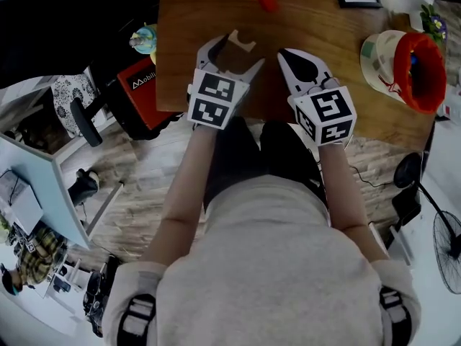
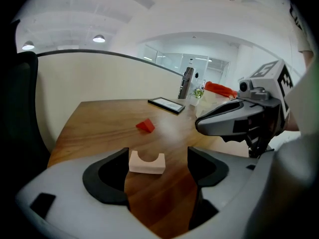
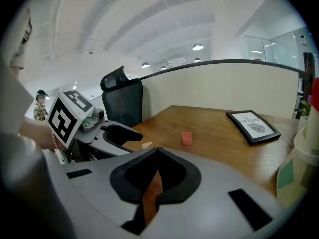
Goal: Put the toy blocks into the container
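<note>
The left tool [image 2: 158, 156] has its jaws wide apart around a pale arch block [image 2: 146, 163], which lies flat on the desk [image 1: 324, 20] close by the left jaw and unclamped. The right tool [image 3: 156, 152] is empty, jaws together. In the head view a red block [image 1: 267, 1] lies at 12 o'clock from the arch, well apart, and the container [image 1: 425, 63] stands at 3 o'clock, near the desk's edge.
</note>
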{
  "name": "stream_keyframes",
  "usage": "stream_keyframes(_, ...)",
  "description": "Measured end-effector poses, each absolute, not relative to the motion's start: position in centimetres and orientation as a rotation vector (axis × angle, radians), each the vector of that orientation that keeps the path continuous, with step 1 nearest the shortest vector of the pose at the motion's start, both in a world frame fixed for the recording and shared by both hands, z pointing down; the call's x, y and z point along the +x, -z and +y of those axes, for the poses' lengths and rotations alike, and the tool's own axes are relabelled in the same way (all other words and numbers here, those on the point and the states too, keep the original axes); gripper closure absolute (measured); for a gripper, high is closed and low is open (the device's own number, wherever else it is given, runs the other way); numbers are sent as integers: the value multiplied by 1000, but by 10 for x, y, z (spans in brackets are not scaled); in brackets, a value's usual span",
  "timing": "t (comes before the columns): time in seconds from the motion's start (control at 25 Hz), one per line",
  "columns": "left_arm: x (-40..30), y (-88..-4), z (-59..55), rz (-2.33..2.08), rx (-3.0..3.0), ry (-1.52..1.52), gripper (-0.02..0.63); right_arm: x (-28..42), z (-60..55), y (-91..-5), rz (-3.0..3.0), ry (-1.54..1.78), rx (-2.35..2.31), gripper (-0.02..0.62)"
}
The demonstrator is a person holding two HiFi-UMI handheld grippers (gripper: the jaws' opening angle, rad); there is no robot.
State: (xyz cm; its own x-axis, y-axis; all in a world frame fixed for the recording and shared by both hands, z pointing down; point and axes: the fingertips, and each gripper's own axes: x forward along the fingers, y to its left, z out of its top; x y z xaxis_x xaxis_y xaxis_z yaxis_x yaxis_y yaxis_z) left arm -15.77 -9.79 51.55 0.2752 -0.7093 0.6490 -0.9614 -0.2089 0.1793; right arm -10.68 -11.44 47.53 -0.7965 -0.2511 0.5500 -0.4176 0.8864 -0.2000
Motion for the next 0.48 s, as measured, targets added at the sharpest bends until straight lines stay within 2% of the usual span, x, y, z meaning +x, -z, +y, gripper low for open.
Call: stream_keyframes(0.48,-169,-552,-106,-1469,1957,-722,207,-107,-115,-506,-2481,-499,478,584)
